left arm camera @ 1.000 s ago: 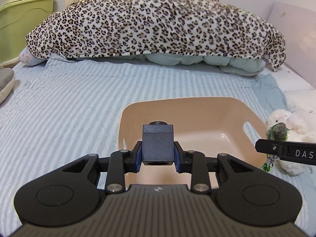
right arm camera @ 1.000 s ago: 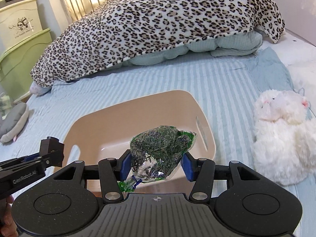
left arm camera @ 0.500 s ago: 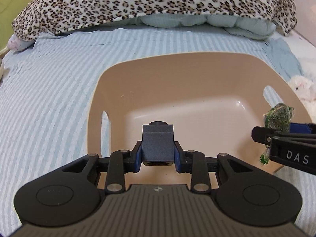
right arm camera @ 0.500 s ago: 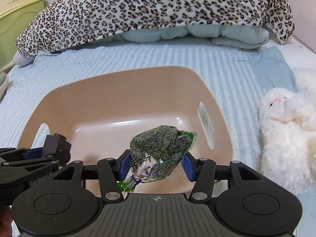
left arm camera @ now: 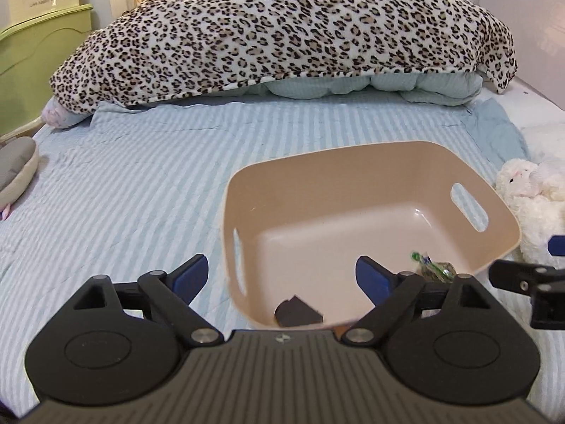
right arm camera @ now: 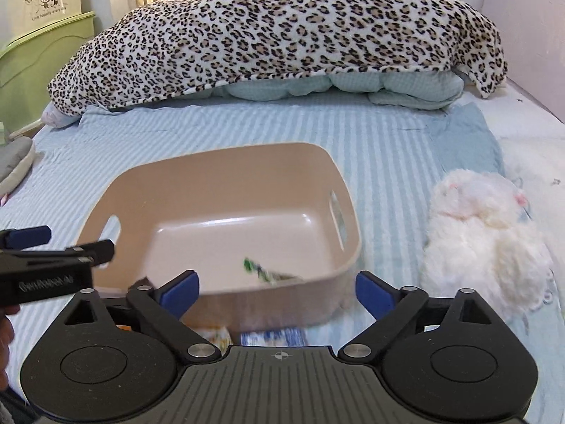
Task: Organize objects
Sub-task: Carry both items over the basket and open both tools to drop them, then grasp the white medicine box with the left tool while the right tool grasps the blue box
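A beige plastic basket (left arm camera: 469, 183) (right arm camera: 226, 162) sits on the striped bed. A dark block (left arm camera: 298, 312) lies inside it near the front wall. A green herb packet (left arm camera: 432, 268) (right arm camera: 270, 274) lies inside too, partly hidden by the front wall. My left gripper (left arm camera: 282, 275) is open and empty, just in front of the basket. My right gripper (right arm camera: 277, 288) is open and empty, at the basket's near right corner. The other gripper shows at each view's edge.
A white plush toy (right arm camera: 487, 226) (left arm camera: 529, 198) lies right of the basket. A leopard blanket (left arm camera: 282, 35) is heaped at the back. A grey cushion (left arm camera: 14, 169) is at the left. Small packets (right arm camera: 272, 337) lie on the bed before the basket.
Both grippers have opened. The dark block and the herb packet now lie in the basket. Both grippers have pulled back and up from the basket.
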`<state>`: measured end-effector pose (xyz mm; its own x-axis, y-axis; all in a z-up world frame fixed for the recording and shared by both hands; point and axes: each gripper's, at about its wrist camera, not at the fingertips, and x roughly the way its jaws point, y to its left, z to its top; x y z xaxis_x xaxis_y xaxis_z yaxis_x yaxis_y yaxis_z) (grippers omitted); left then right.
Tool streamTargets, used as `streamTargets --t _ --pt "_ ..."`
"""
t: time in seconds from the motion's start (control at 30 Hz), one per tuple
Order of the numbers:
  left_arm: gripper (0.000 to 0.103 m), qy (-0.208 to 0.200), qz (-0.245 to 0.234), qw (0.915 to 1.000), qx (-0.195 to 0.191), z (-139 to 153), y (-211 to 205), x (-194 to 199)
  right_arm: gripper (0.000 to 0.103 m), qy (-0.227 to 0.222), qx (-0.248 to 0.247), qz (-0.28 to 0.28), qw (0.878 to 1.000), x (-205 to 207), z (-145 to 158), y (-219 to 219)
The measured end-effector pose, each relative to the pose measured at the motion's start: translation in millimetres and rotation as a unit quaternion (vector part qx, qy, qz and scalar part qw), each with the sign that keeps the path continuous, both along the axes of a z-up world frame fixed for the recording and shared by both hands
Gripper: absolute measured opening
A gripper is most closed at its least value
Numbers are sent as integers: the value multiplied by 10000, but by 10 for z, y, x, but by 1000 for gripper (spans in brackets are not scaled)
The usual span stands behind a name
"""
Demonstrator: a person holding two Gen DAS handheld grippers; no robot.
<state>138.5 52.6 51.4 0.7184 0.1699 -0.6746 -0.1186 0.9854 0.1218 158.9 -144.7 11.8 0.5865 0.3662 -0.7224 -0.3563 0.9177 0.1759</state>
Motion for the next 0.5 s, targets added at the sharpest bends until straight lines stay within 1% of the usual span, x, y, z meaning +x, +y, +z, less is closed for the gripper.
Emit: streamTargets --t 0.07,0.27,0.4,0.5 --pt "93 41 38 10000 -73 11 26 -98 99 44 -47 7 10000 -85 -12 -50" --pt "93 230 96 9993 -268 -72 107 -391 100 266 -221 8 9994 -252 -141 -144" --pt "93 463 34 9985 -284 -210 119 -530 100 420 -371 20 9984 -335 -289 -167" --pt "93 680 -62 9975 -174 -357 85 -593 100 567 -433 18 9975 -370 -413 -158"
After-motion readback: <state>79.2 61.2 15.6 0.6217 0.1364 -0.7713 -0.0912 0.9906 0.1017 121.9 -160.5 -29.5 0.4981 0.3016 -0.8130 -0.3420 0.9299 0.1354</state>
